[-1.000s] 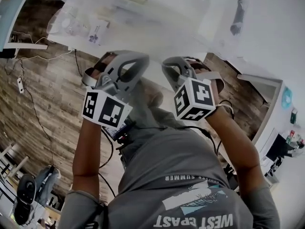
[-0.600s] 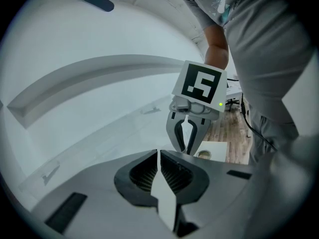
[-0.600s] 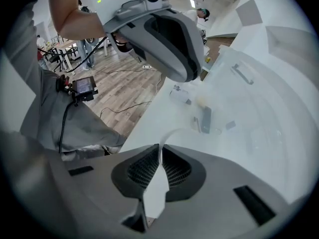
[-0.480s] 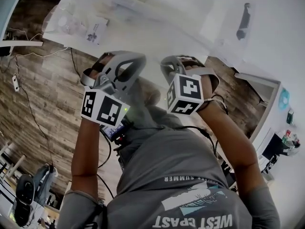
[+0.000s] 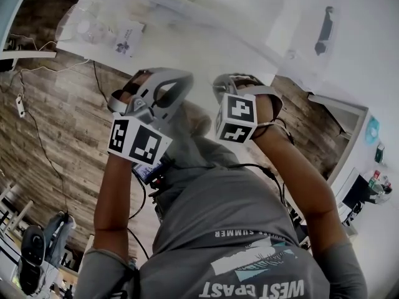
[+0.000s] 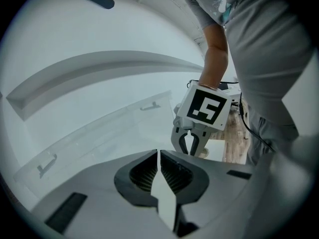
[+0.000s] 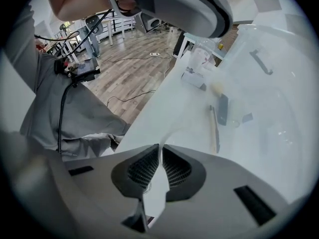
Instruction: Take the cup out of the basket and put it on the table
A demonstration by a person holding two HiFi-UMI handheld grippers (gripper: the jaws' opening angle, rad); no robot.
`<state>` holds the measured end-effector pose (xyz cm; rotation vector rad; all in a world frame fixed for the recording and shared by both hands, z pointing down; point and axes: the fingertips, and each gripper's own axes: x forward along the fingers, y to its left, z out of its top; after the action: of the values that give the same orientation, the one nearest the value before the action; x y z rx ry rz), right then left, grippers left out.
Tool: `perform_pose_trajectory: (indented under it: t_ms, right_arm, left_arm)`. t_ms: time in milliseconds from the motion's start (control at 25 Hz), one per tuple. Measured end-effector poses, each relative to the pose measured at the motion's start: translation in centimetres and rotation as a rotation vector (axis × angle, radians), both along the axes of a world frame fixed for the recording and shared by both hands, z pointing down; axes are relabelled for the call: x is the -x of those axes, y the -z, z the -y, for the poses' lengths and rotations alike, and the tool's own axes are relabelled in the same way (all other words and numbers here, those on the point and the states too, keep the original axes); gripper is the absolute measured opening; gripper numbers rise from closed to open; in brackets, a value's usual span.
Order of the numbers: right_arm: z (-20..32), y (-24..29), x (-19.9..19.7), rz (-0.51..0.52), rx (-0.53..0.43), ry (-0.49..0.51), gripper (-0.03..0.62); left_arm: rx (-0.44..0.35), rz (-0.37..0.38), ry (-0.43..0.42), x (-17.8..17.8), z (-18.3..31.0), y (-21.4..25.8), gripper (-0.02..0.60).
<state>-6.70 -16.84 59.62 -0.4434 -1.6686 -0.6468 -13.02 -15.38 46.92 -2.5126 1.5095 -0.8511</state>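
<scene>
Looking through the head camera, I count two hand-held grippers, each carrying one cube with black-and-white square markers, the left cube (image 5: 138,141) and the right cube (image 5: 237,117), both held up in front of the person's grey T-shirt (image 5: 230,217) near the edge of the white table (image 5: 206,42). On its own camera, the left gripper (image 6: 158,153) has its two ribbed jaws together with nothing between them. The right gripper (image 7: 159,148) is the same, tips meeting on empty air over the table edge. One see-through plastic basket (image 7: 284,73) stands on the table to the right of the right gripper's jaws, well apart from them. I cannot pick out the cup in any view, since everything there is clear plastic against white. That means I cannot tell where in the basket it sits, which way it points or how its long axis lies. Beside the basket I count one flat dark oblong piece (image 7: 223,108) and one thin pale stick (image 7: 215,128), lying just beside each other with their long sides nearly parallel. Brown wood-plank floor (image 5: 56,123) shows beyond the table edge.
</scene>
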Motion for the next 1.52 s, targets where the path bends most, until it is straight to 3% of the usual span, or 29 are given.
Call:
perform_pose_trajectory:
  t_ms: [360,1040,1280,1520]
  right_arm:
    - [0.3,-0.7,0.0,0.008,0.031,-0.035,0.032]
    - [-0.9,-1.5,-0.7,0.015,0.032,0.027,0.052]
    - [-1.4,-1.5,-0.9,0.027,0.049,0.025,0.106]
    - [-1.2,0.1,-0.8,0.091,0.038,0.003,0.114]
  left_arm:
    - [0.006,-0.003,-0.004,0.2,0.4,0.3,0.017]
    - [0.017,0.002,-0.005,-0.4,0.4,0.1,0.017]
    - [0.017,0.004,-0.003,-0.5,0.2,0.1,0.017]
    - [0.011,0.012,-0.002,-0.7,0.0,0.8,0.017]
